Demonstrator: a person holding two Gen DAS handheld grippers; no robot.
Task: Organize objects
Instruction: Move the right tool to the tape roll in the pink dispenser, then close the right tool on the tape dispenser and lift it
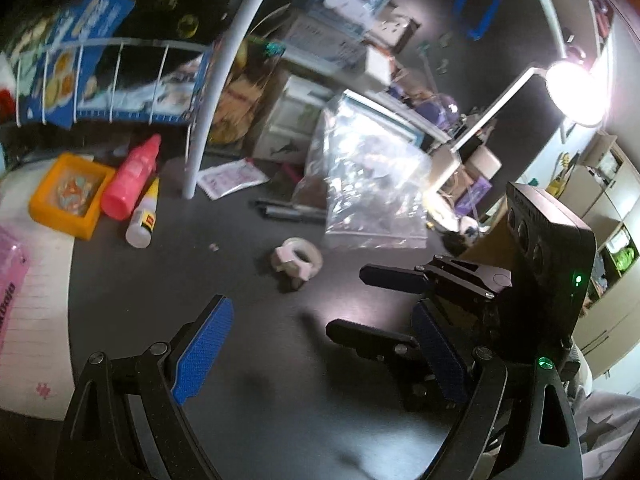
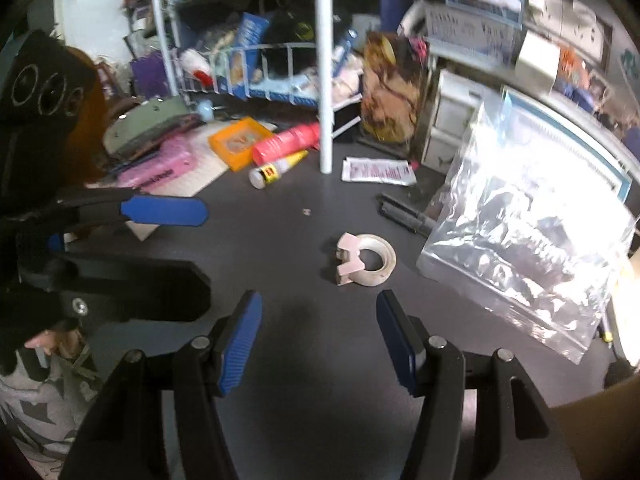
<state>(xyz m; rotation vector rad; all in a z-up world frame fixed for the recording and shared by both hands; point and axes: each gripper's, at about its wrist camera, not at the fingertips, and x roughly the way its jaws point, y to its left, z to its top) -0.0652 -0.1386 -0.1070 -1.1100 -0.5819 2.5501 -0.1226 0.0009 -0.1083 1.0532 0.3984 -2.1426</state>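
Flanking tape roll (image 2: pixel 366 260): zip bag (image 2: pixel 532 240), markers (image 2: pixel 404 212).

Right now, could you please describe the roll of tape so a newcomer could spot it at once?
On the dark tabletop, look in the open middle, just left of the clear plastic bag. The tape roll lies flat there alone: a whitish ring with a pale pink notched dispenser clipped on.

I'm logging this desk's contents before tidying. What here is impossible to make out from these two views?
- Clear plastic zip bag, both views: lamp glare and crinkles hide its contents.
- Orange square tray, left wrist view: blur obscures the small contents.
- Pink book, left wrist view: cut off by the edge.
- White packet, right wrist view: print too small.
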